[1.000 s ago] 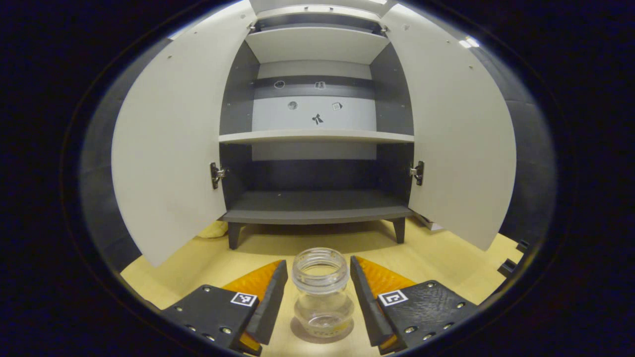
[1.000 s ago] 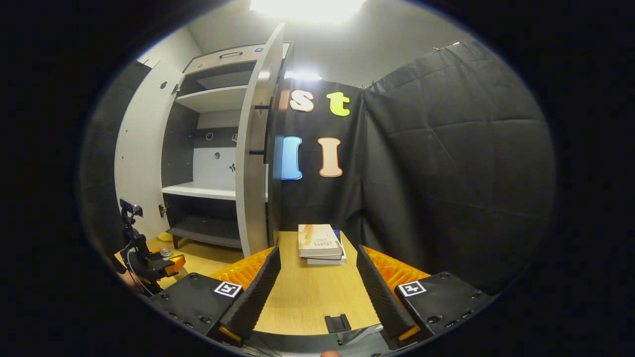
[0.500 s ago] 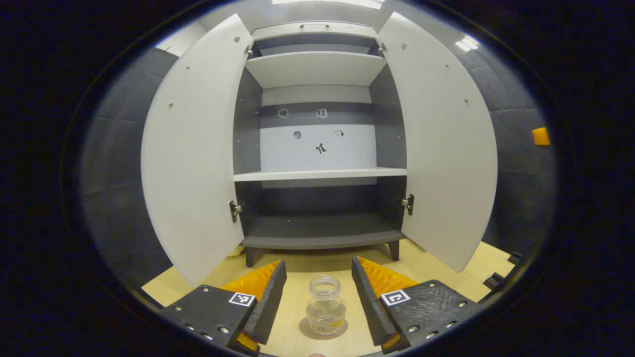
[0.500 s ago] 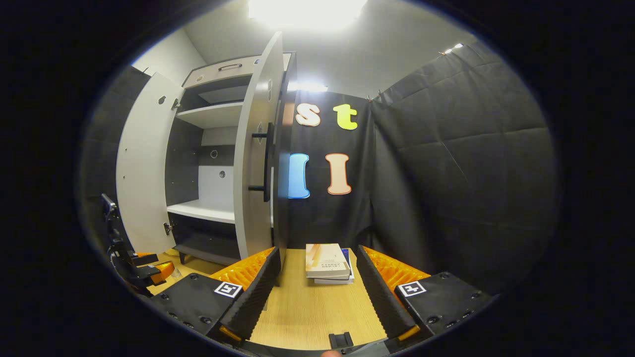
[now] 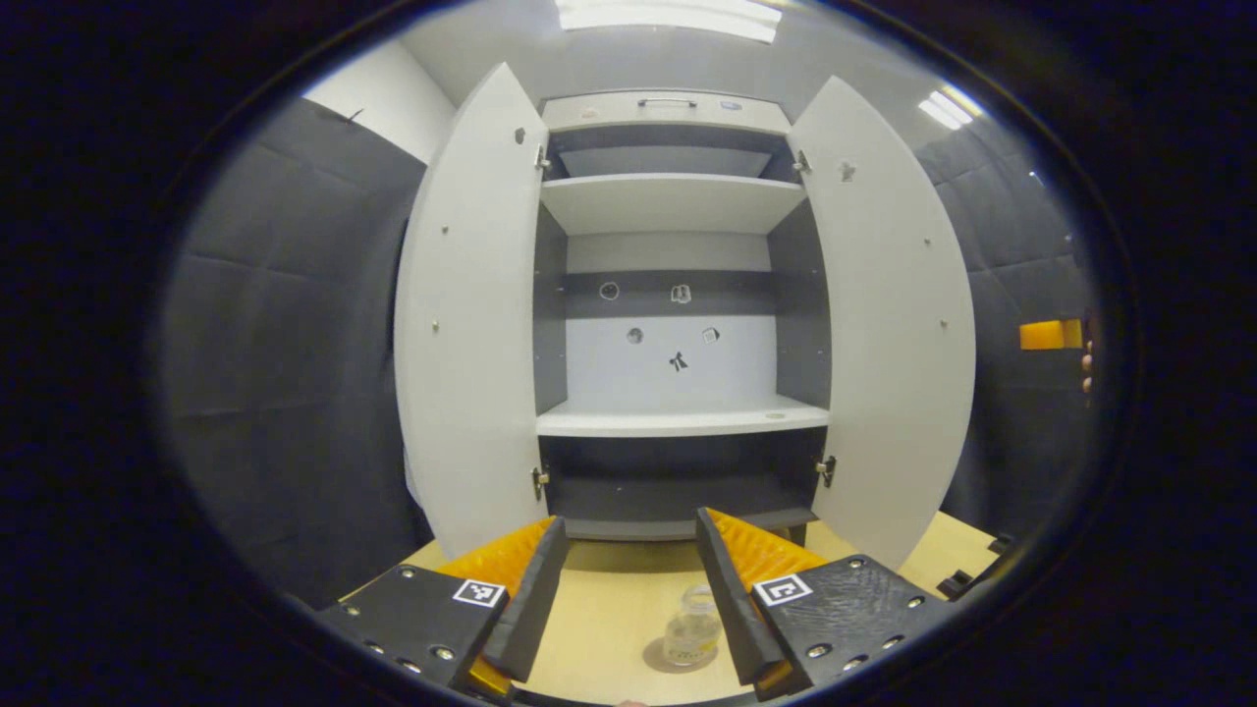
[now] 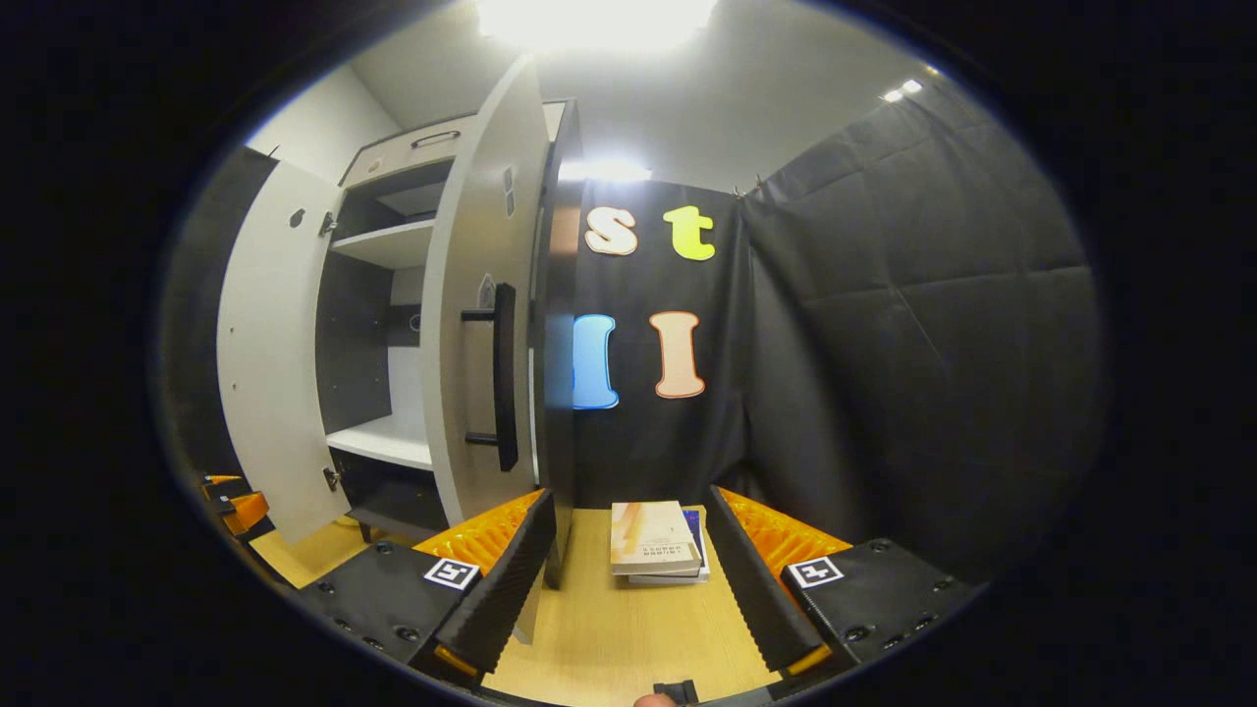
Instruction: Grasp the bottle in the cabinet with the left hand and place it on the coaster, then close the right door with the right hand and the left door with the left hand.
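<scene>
A small clear glass bottle without a lid stands upright on a dark round coaster on the wooden table. My left gripper is open above and behind it, not touching it; its right finger hides the bottle's right side. The cabinet's left door and right door both stand wide open. In the right gripper view, the right door's outer face with its black handle is close ahead on the left. My right gripper is open and holds nothing.
Two stacked books lie on the table ahead of the right gripper. The other gripper and fingers of a hand show far right in the left gripper view. Black cloth walls flank the cabinet.
My left gripper has drawn back and up from the bottle, which now looks small and far. My right gripper has moved nearer the right door, whose handle now faces me.
</scene>
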